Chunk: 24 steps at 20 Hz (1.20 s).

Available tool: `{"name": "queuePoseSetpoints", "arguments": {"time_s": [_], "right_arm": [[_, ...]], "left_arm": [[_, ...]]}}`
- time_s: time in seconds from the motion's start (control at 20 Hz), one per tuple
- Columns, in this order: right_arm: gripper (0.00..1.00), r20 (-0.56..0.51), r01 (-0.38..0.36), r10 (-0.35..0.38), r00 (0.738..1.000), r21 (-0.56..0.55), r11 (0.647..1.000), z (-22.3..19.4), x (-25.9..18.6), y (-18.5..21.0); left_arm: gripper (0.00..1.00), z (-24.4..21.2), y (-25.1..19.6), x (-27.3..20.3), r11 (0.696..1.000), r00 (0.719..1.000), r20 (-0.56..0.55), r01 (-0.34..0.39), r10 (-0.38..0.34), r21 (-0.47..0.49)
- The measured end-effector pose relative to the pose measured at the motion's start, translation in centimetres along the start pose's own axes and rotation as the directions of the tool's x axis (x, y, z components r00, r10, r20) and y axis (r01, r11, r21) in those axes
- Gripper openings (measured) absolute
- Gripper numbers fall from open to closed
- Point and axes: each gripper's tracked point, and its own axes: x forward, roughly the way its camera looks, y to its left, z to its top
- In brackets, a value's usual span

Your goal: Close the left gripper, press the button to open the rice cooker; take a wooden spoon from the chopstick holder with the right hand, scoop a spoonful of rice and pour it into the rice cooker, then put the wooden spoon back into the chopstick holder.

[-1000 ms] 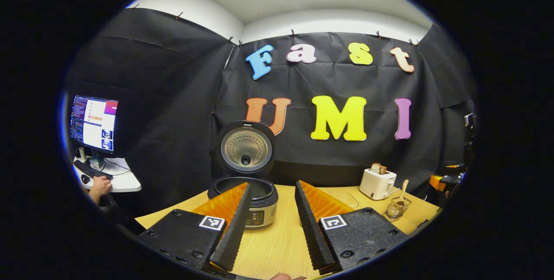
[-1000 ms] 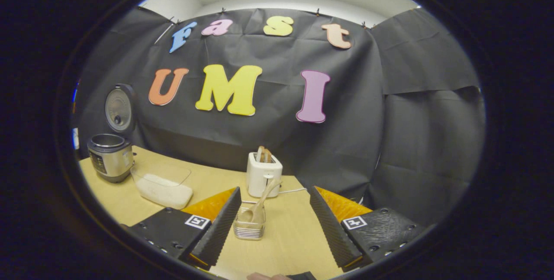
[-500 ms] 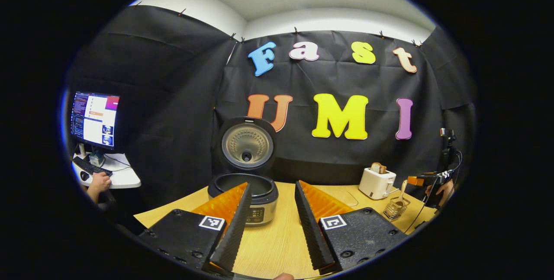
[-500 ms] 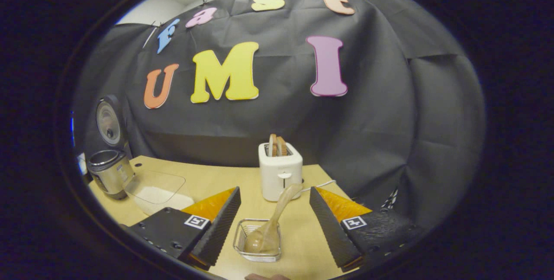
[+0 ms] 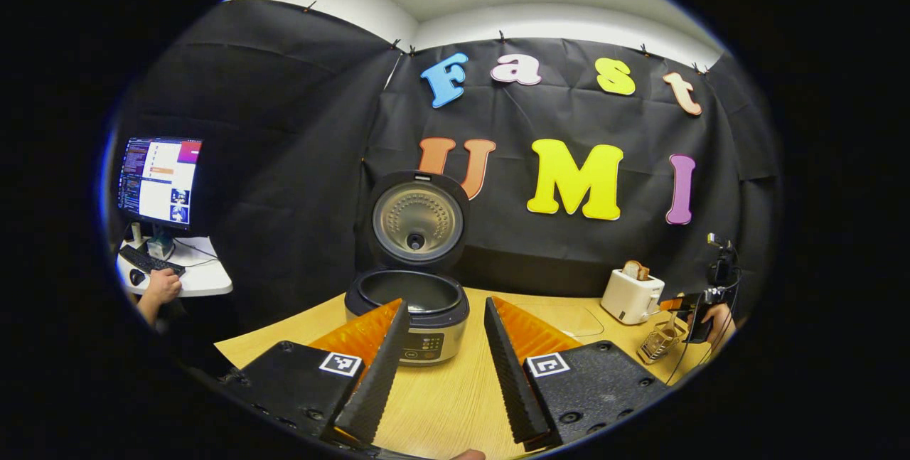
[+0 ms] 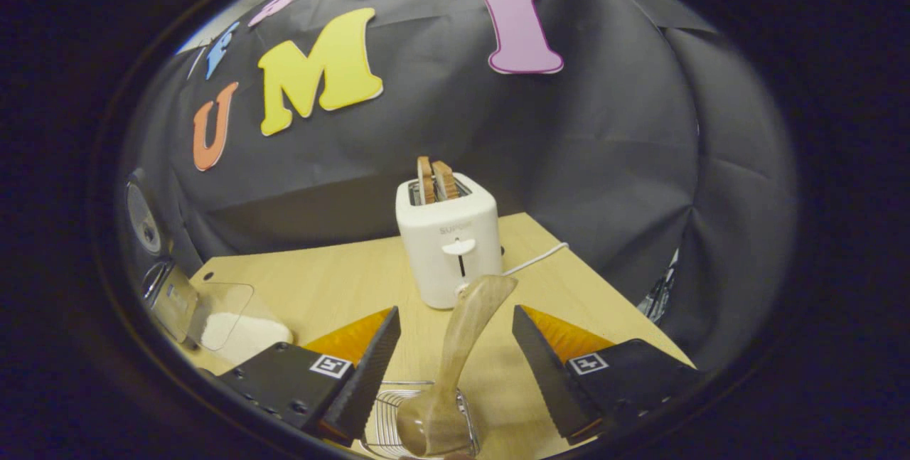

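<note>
Closing in since a moment ago, the right gripper (image 6: pixel 455 364) is holding its jaws wide around the spoon (image 6: pixel 455 367), which is leaning upright in the holder (image 6: pixel 419 421), while the left gripper (image 5: pixel 441 367) is hovering wide-jawed before the open cooker (image 5: pixel 412 311) on the bench (image 5: pixel 455 403).

Over on the wooden table (image 6: pixel 341 282), a white toaster (image 6: pixel 448 238) stands upright with two slices of toast (image 6: pixel 434 179) poking out of its slots, and its white cord (image 6: pixel 534 259) trails off toward the table's edge. Far left in the left gripper view, a lit monitor (image 5: pixel 158 181) sits above a keyboard (image 5: pixel 146 259) on a small white desk (image 5: pixel 200 281).
</note>
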Motion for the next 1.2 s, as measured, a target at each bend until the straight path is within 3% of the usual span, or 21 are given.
{"name": "queuePoseSetpoints", "arguments": {"time_s": [0.05, 0.2, 0.25, 0.3, 0.4, 0.6, 0.75, 0.9, 1.0, 1.2], "right_arm": [[0.93, -0.013, -0.009, 0.010, 1.000, 0.020, 1.000, 0.0, 0.7, 0.3], [0.55, -0.028, 0.029, -0.030, 0.999, -0.011, 1.000, 0.1, 2.0, 0.0], [0.54, -0.031, 0.031, -0.031, 0.999, -0.019, 0.999, 0.1, 1.6, 0.2], [0.37, -0.036, 0.024, -0.025, 0.999, -0.017, 1.000, 0.0, 1.4, 0.5], [0.25, -0.037, 0.003, -0.003, 0.999, -0.013, 1.000, 0.2, 1.0, 1.0], [0.20, -0.027, -0.018, 0.017, 0.999, -0.025, 1.000, 0.6, -0.9, 1.7], [0.20, 0.000, -0.023, 0.023, 1.000, -0.097, 0.995, 0.5, -3.9, 2.3], [0.20, 0.009, -0.015, 0.017, 1.000, -0.162, 0.987, -0.3, -6.8, 2.8], [0.15, 0.016, -0.006, 0.010, 1.000, -0.178, 0.984, -0.3, -7.8, 3.2], [0.15, 0.053, 0.018, -0.007, 0.999, -0.199, 0.980, 0.7, -8.7, 3.8]], "left_arm": [[0.70, -0.1, -0.1, 0.1, 1.000, 1.000, -0.003, 0.003, -0.003, 0.005], [0.70, -0.7, -0.4, 0.2, 1.000, 1.000, -0.018, 0.007, -0.006, 0.022], [0.70, -0.8, -0.5, 0.3, 1.000, 1.000, -0.022, 0.008, -0.007, 0.023], [0.70, -0.9, -0.8, 0.3, 1.000, 1.000, -0.026, 0.016, -0.016, 0.020], [0.70, -1.1, -1.1, 0.3, 0.999, 0.999, -0.034, 0.028, -0.027, 0.016], [0.70, -0.6, -0.2, -0.4, 1.000, 1.000, -0.028, 0.015, -0.015, 0.021], [0.69, 0.1, 0.1, -1.0, 0.999, 1.000, -0.014, 0.016, -0.016, 0.028], [0.69, 0.4, 0.2, -1.7, 1.000, 1.000, -0.017, 0.025, -0.025, 0.014], [0.70, 0.6, 0.5, -2.1, 1.000, 0.999, -0.021, 0.025, -0.024, 0.015], [0.69, 0.7, 0.9, -2.6, 0.999, 0.999, -0.027, 0.029, -0.028, 0.038]]}}
